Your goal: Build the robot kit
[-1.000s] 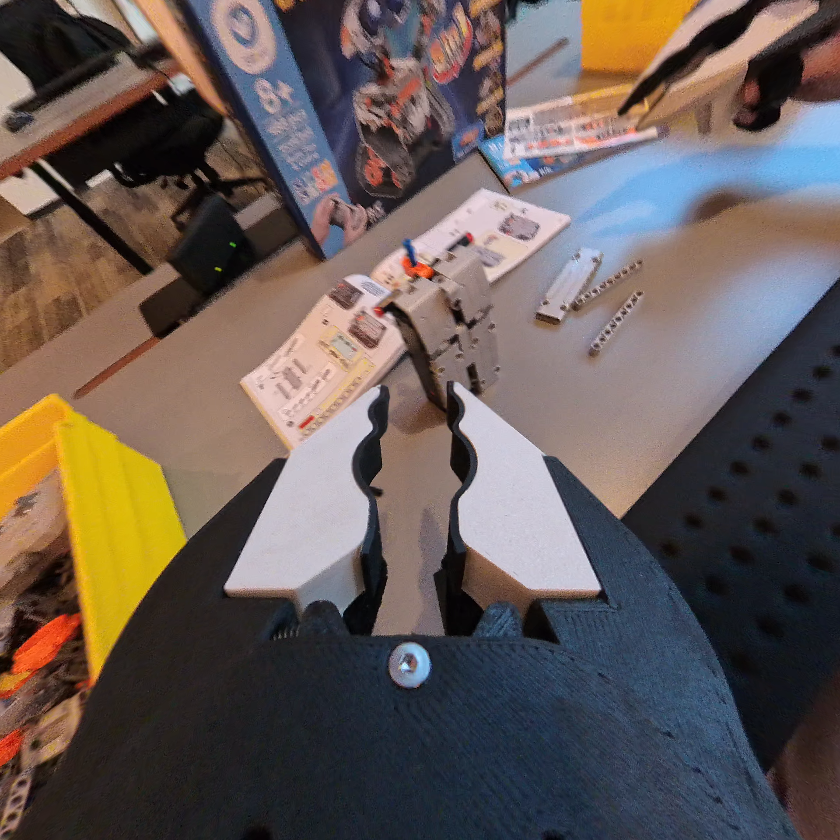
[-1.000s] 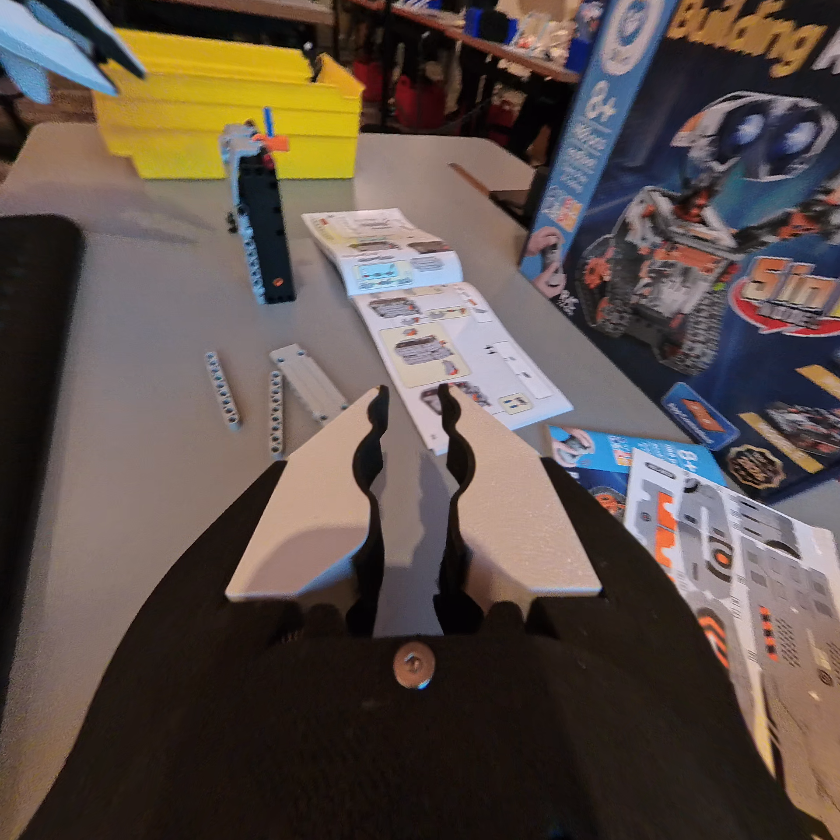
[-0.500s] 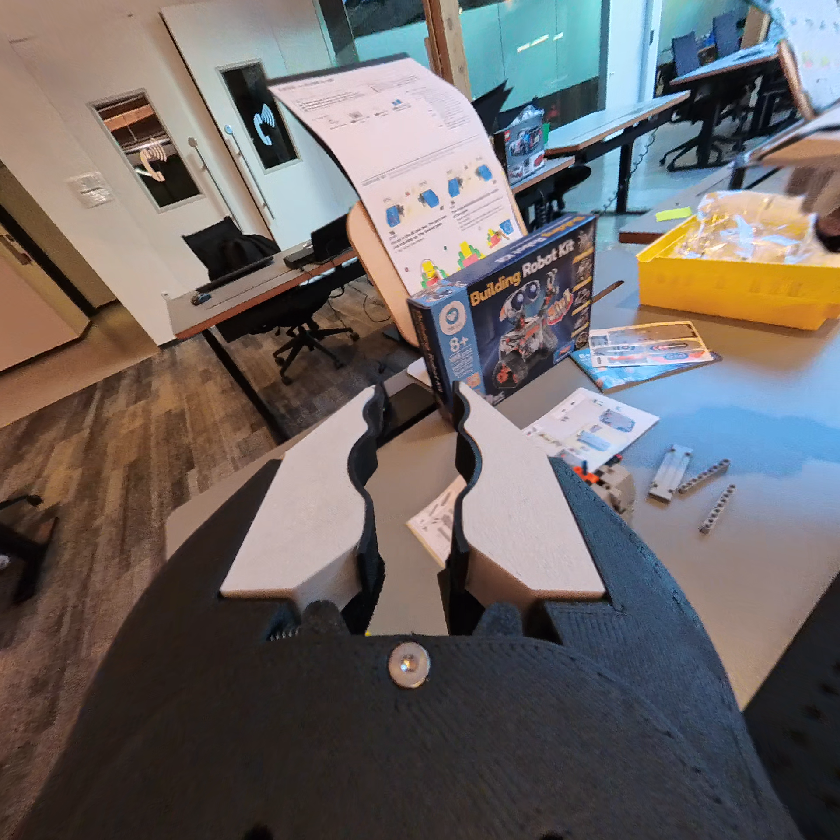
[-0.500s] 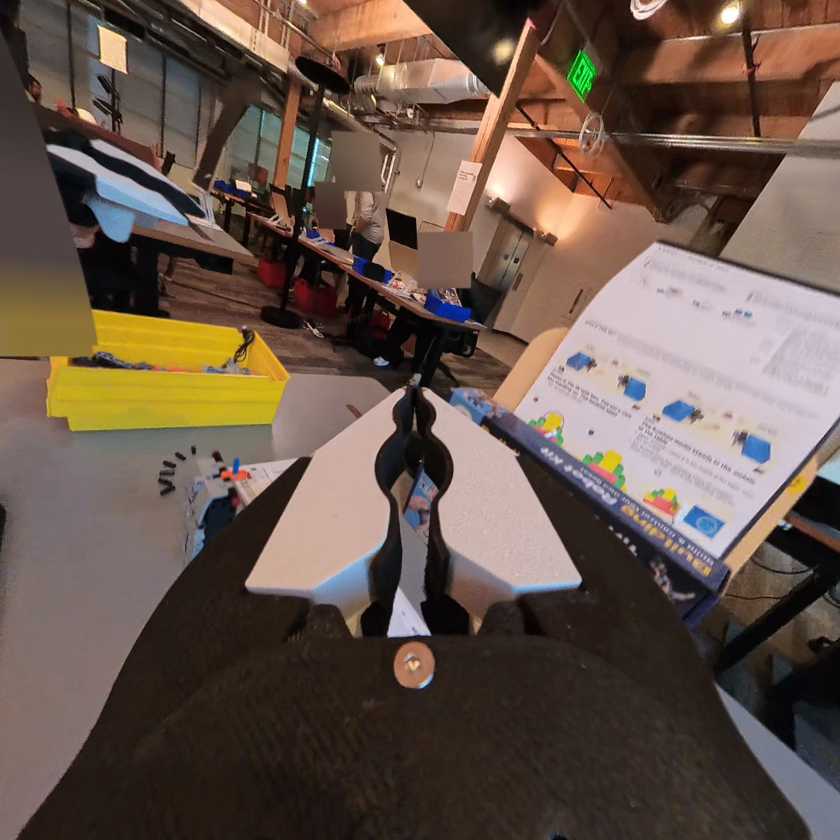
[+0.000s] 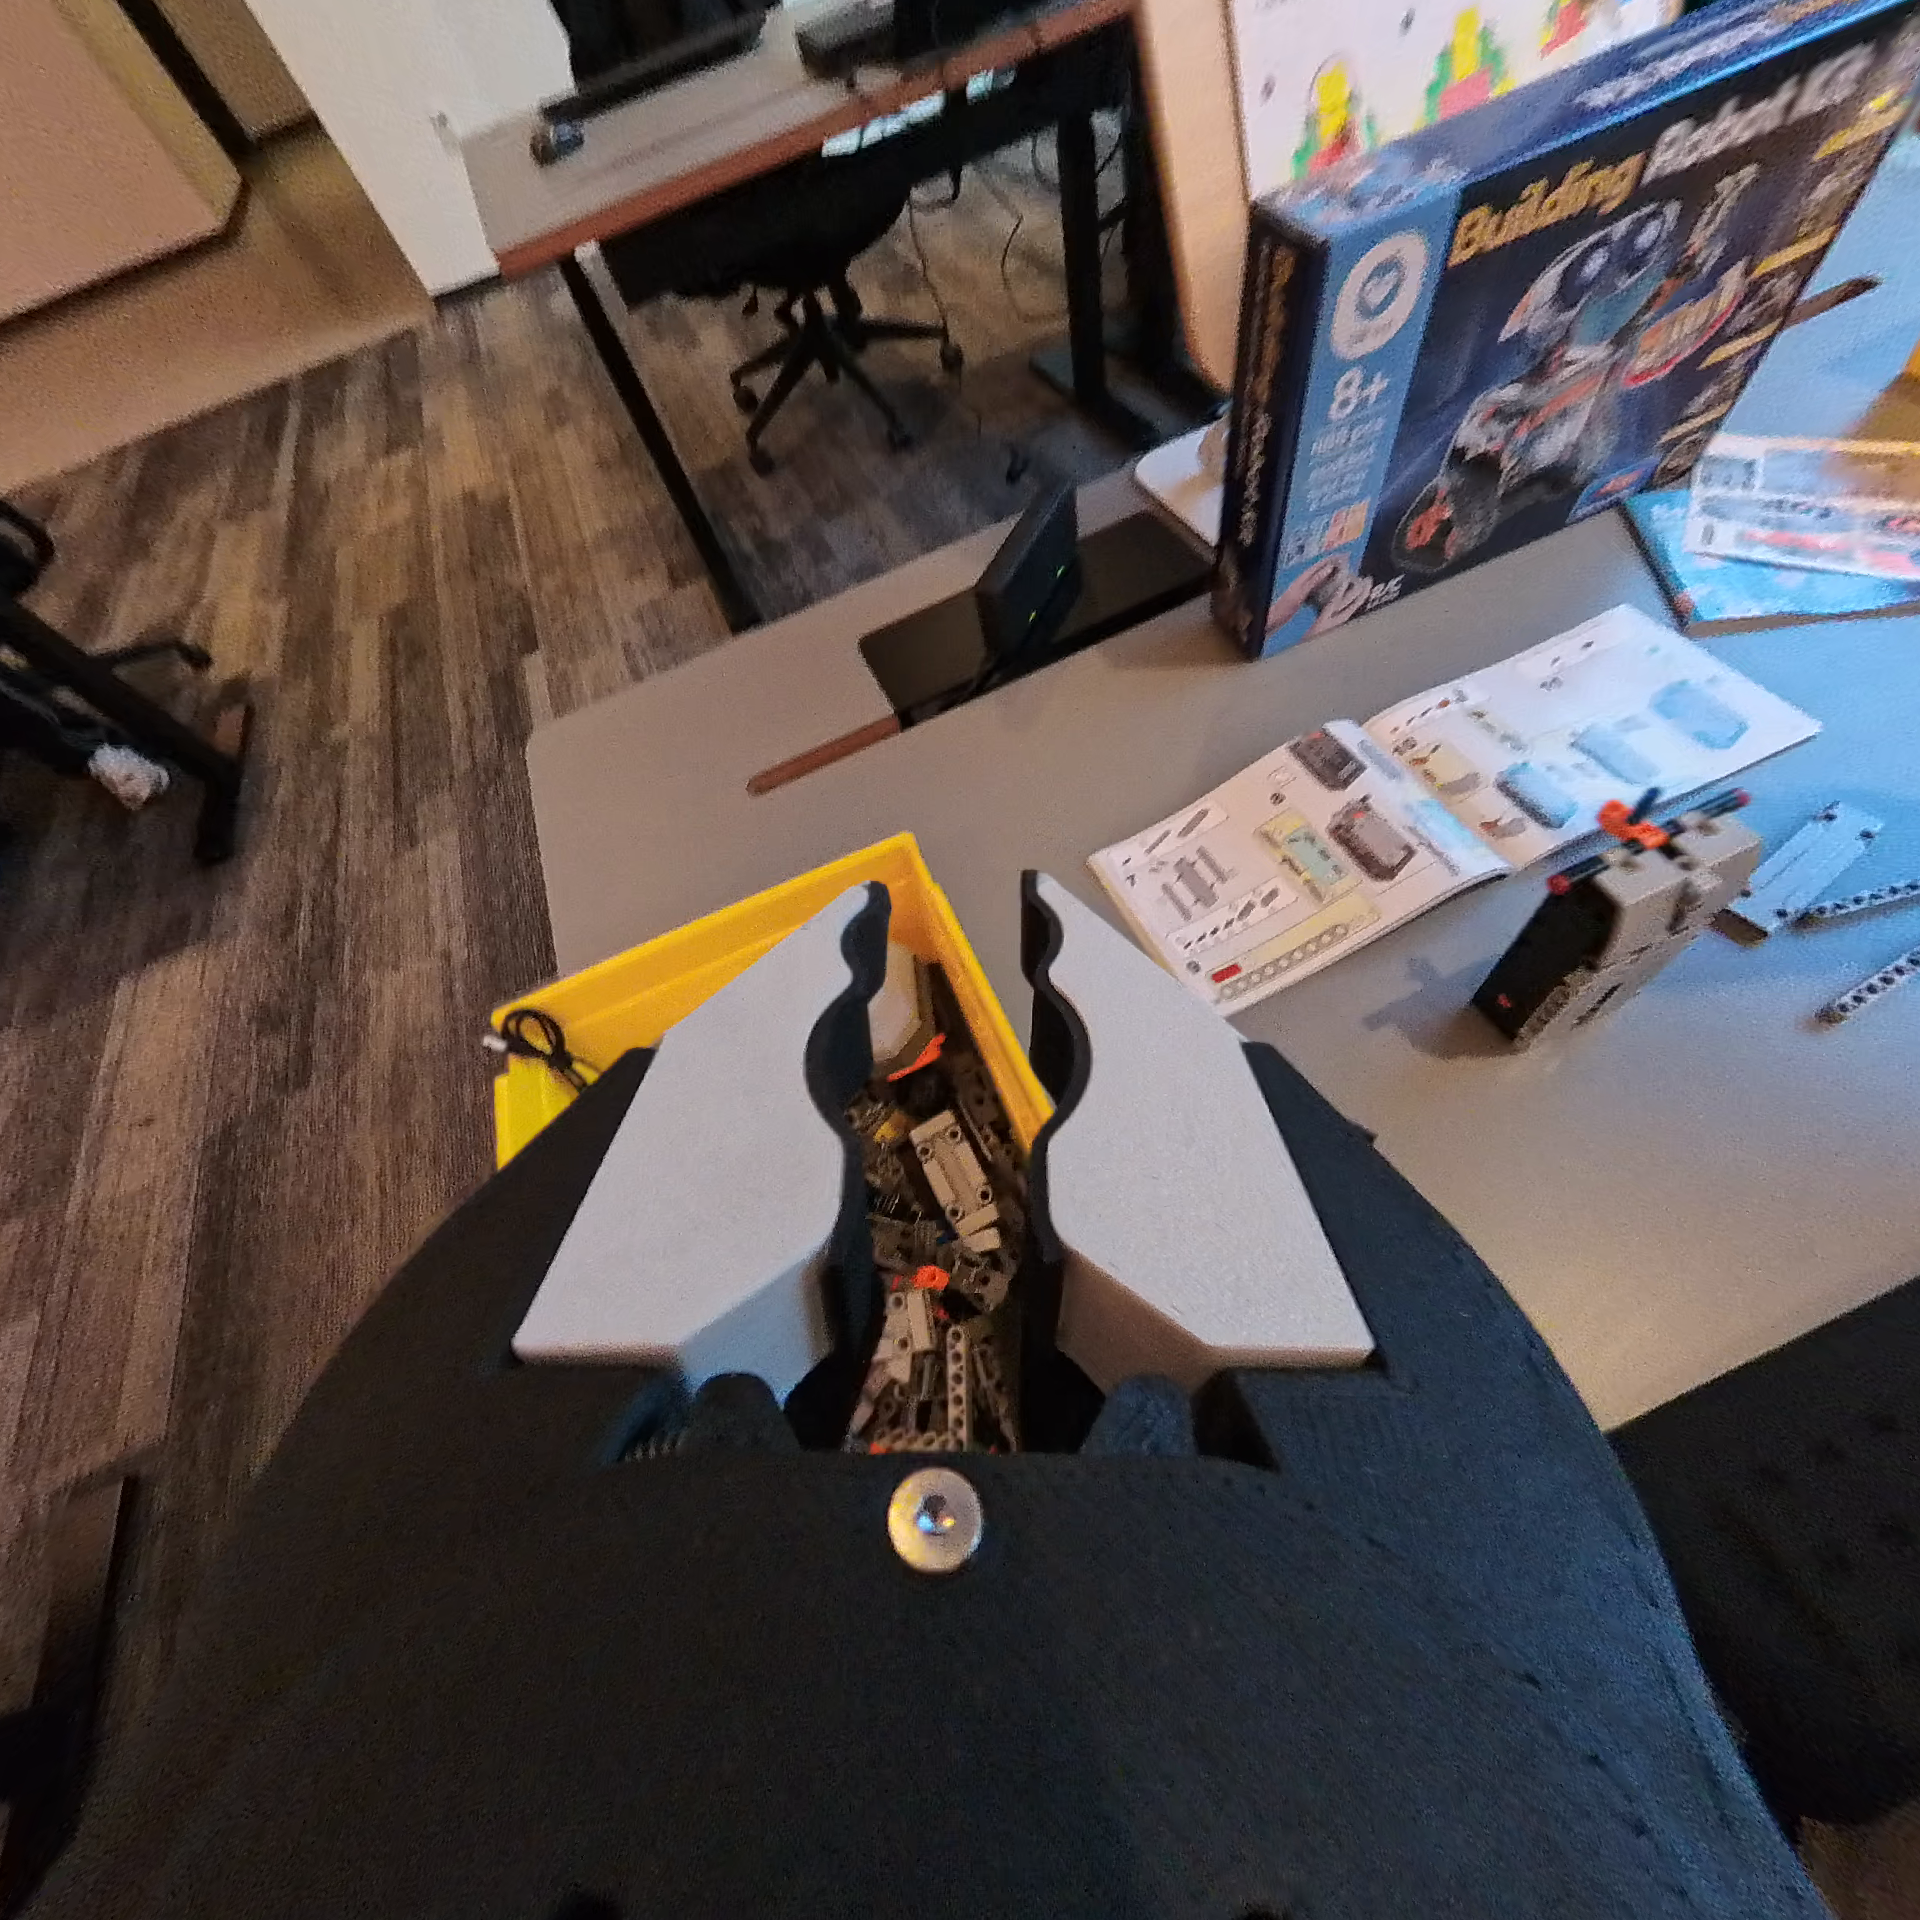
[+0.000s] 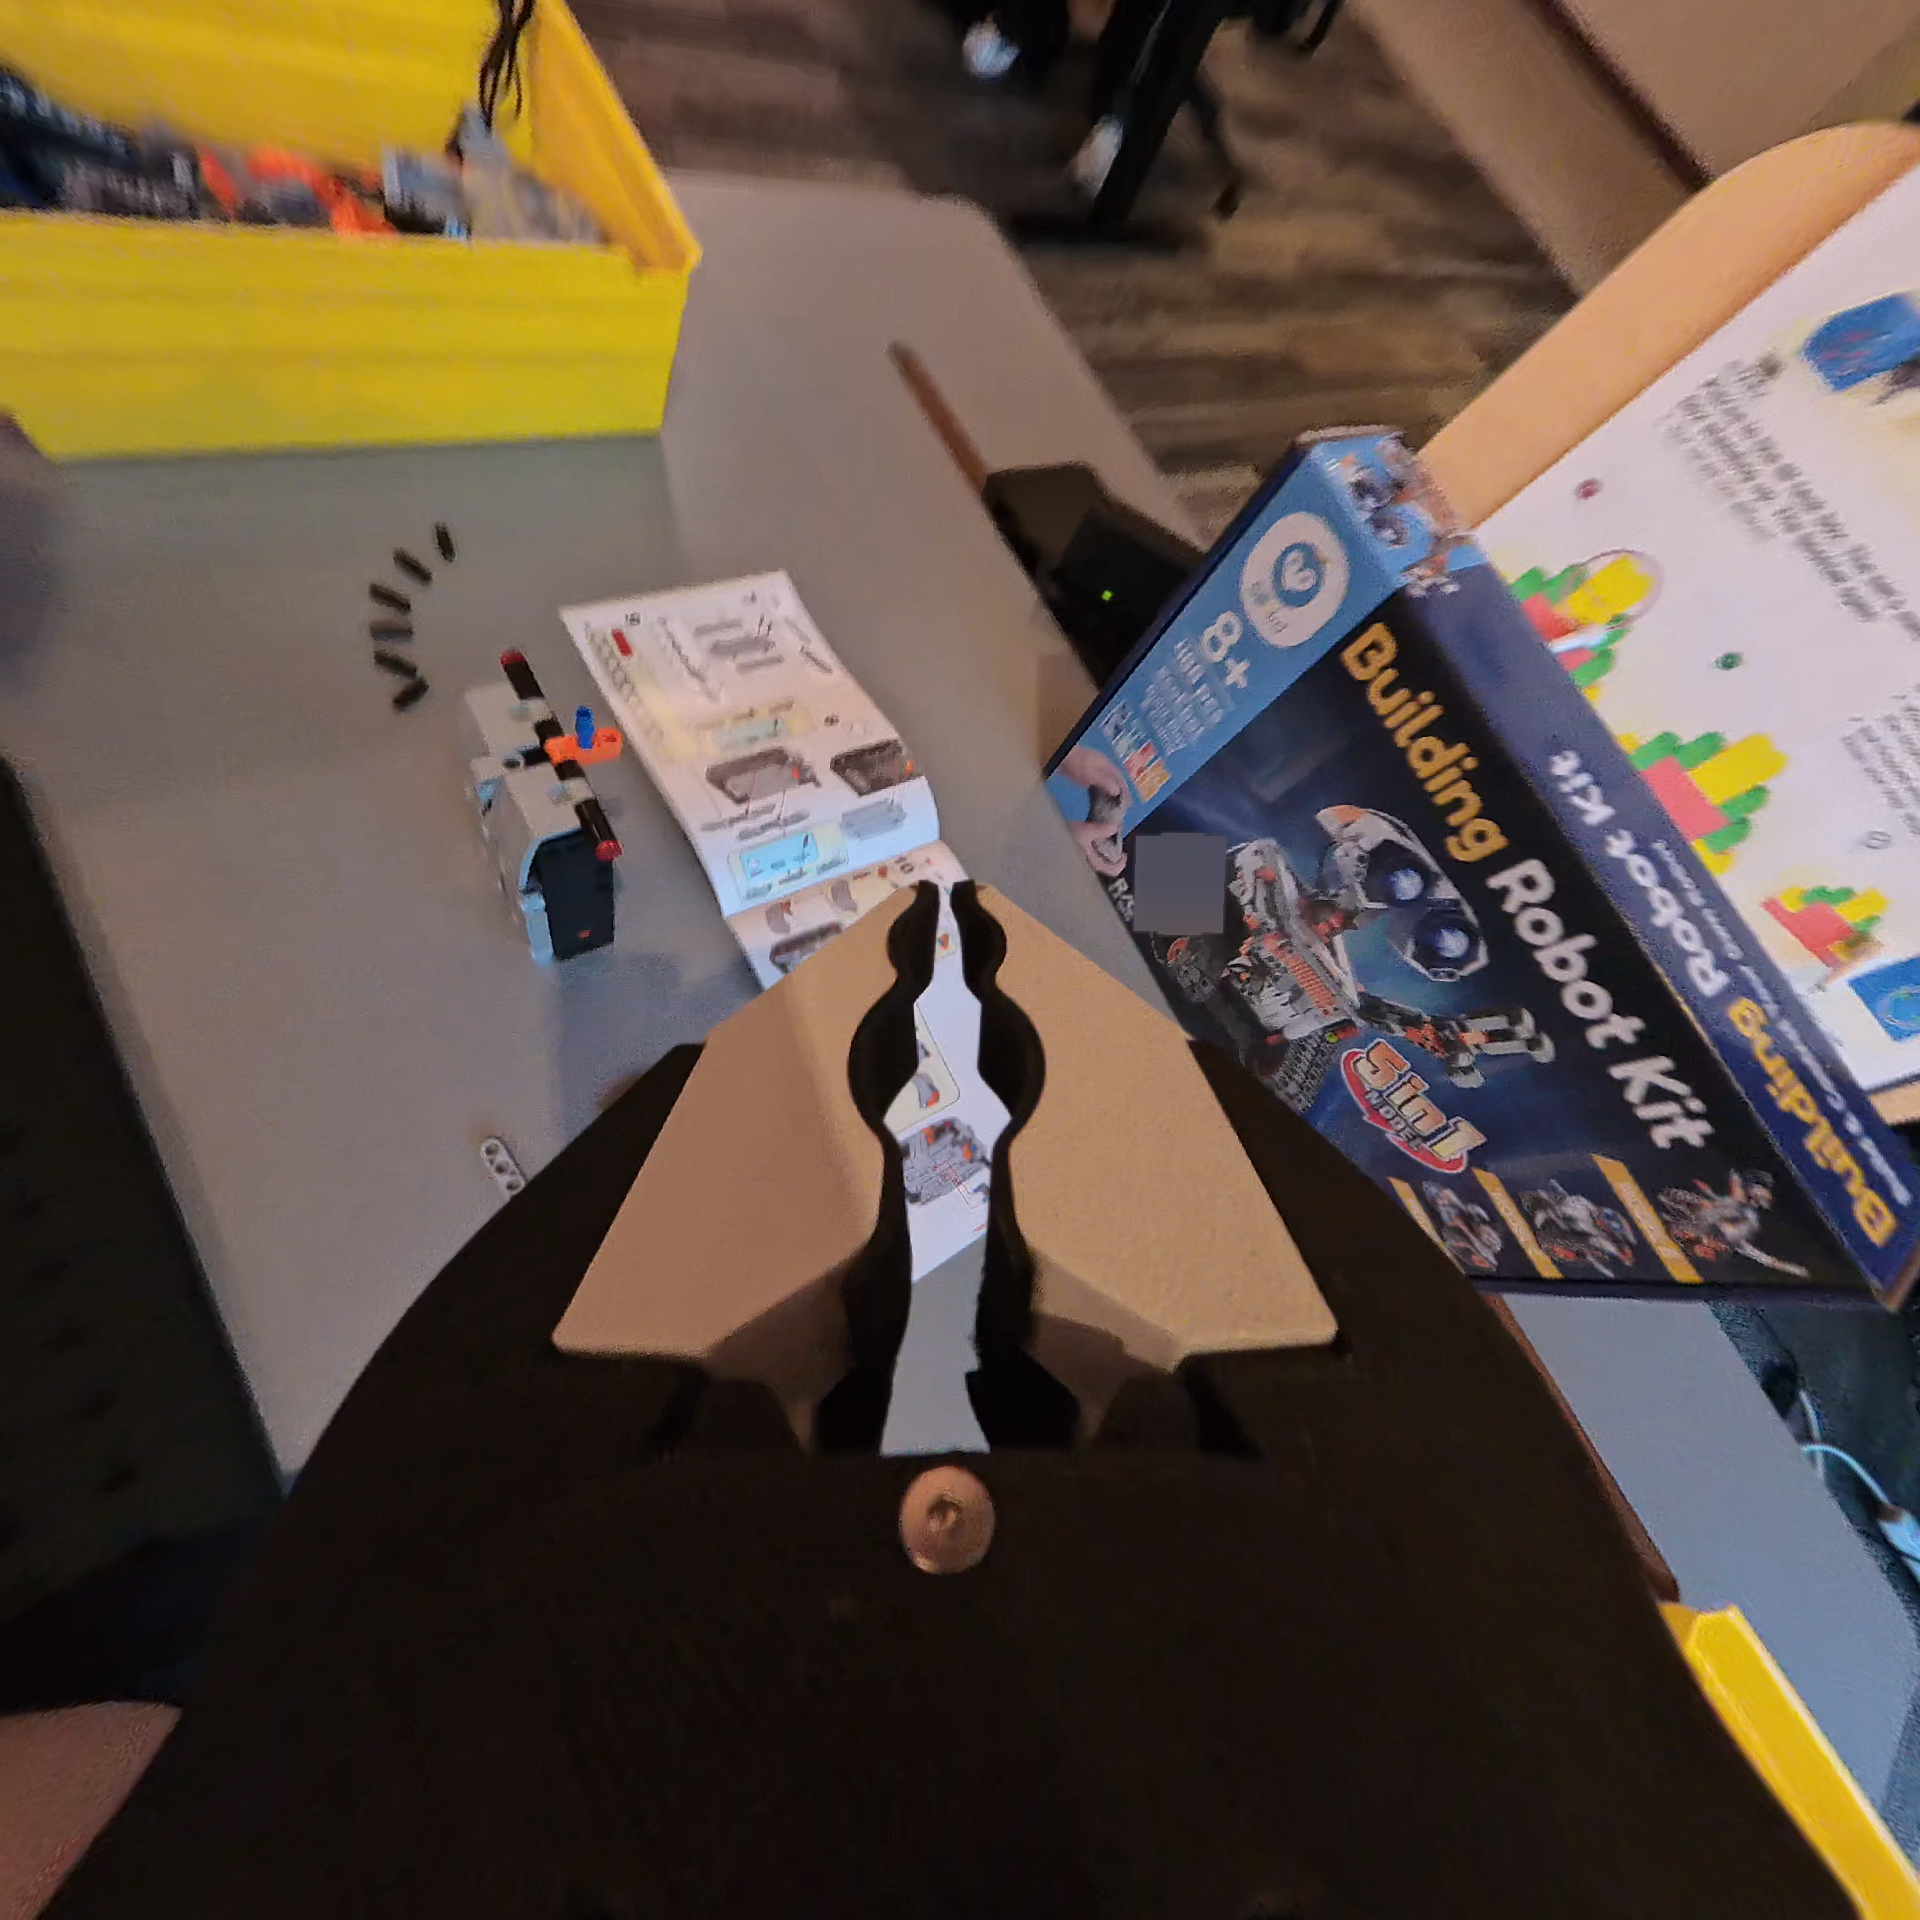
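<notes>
Tongs of the left gripper (image 5: 951,904) gape wide and empty, tilted down over the yellow bin (image 5: 727,940) of loose parts at frame centre. Right gripper (image 6: 943,894), nearly closed and holding nothing, hangs above the open instruction booklet (image 6: 769,748); the grey-and-black assembly (image 6: 545,831) lies at centre left.

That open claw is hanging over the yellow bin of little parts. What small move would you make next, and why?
Probably lower the left hand-held gripper straight down into the yellow bin. Its jaws are open and empty, and the loose parts lie right between them, below.

Yellow bin (image 5: 940,914) mostly behind gripper (image 5: 954,902).
</notes>
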